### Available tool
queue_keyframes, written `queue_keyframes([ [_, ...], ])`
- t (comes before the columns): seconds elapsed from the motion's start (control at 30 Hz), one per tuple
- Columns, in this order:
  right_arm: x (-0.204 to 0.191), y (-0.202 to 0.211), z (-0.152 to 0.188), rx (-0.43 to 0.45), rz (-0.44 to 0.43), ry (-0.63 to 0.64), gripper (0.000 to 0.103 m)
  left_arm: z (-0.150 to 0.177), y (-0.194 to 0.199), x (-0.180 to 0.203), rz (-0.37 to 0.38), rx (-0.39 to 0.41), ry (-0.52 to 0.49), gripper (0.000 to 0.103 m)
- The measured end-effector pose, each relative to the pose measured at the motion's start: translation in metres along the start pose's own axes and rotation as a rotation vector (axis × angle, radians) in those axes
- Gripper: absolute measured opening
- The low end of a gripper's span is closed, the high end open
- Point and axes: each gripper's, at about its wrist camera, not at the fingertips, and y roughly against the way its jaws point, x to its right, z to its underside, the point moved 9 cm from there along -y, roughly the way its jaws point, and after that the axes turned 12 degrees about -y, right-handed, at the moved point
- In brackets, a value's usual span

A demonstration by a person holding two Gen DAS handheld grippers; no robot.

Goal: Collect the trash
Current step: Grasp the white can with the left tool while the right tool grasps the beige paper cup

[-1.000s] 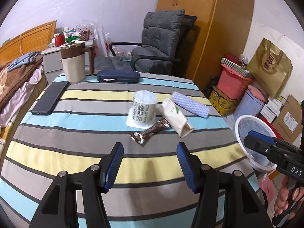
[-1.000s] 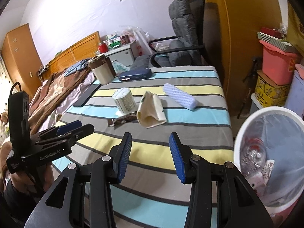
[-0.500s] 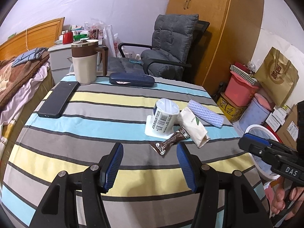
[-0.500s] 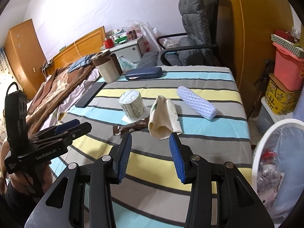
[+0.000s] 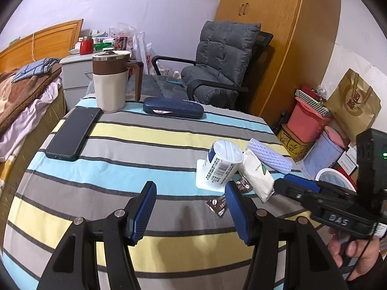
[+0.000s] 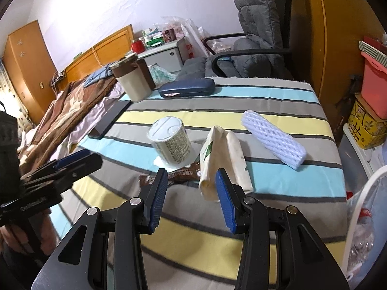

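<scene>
On the striped tablecloth [image 5: 145, 149] lies a group of trash: an overturned white yogurt cup [image 5: 222, 163] [image 6: 170, 142], a brown snack wrapper [image 5: 219, 204] [image 6: 181, 175], a cream paper bag [image 5: 257, 176] [image 6: 223, 159] and a white foam net sleeve [image 5: 269, 155] [image 6: 273, 140]. My left gripper [image 5: 189, 207] hovers open over the cloth, just left of the wrapper. My right gripper [image 6: 191, 195] is open too, its fingers just short of the wrapper and the bag's near end. Nothing is held. Each gripper shows in the other's view.
A black phone [image 5: 73, 131], a beige and brown mug [image 5: 111, 82] and a blue glasses case [image 5: 173, 108] sit on the far side. A white trash bin [image 6: 367, 220] with a liner stands at the table's right. Behind are a grey chair [image 5: 217, 72] and a bed [image 6: 60, 111].
Both grippers have moved forward over the table toward the trash pile, which now looks larger and closer. Their jaws have kept the same opening.
</scene>
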Motion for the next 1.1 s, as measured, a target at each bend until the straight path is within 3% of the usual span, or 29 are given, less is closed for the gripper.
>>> queue_keyframes([
  [0.17, 0.011, -0.017, -0.001, -0.029, 0.025, -0.023, 0.042, -0.007, -0.013, 0.006, 0.021, -0.008, -0.010, 0.059],
  [0.2, 0.013, -0.018, 0.000, -0.033, 0.026, -0.027, 0.036, -0.009, -0.016, 0.008, 0.028, -0.009, -0.013, 0.060],
  [0.27, 0.016, -0.018, 0.001, -0.032, 0.032, -0.033, 0.013, -0.012, -0.022, 0.011, 0.032, -0.014, -0.018, 0.061],
  [0.3, 0.017, -0.016, 0.001, -0.029, 0.033, -0.035, 0.012, -0.014, -0.026, 0.014, 0.037, -0.017, -0.021, 0.062],
  [0.9, 0.038, 0.013, 0.003, 0.026, 0.006, -0.091, 0.011, -0.028, -0.092, 0.044, 0.023, -0.098, -0.093, 0.063],
  [0.97, 0.040, 0.014, 0.002, 0.032, 0.008, -0.097, 0.011, -0.028, -0.095, 0.045, 0.019, -0.096, -0.096, 0.060],
  [1.0, 0.041, 0.016, 0.002, 0.035, 0.009, -0.099, 0.011, -0.027, -0.095, 0.046, 0.017, -0.099, -0.099, 0.050],
  [1.1, 0.042, 0.018, 0.001, 0.043, 0.009, -0.102, 0.011, -0.026, -0.093, 0.046, 0.006, -0.100, -0.108, 0.050],
])
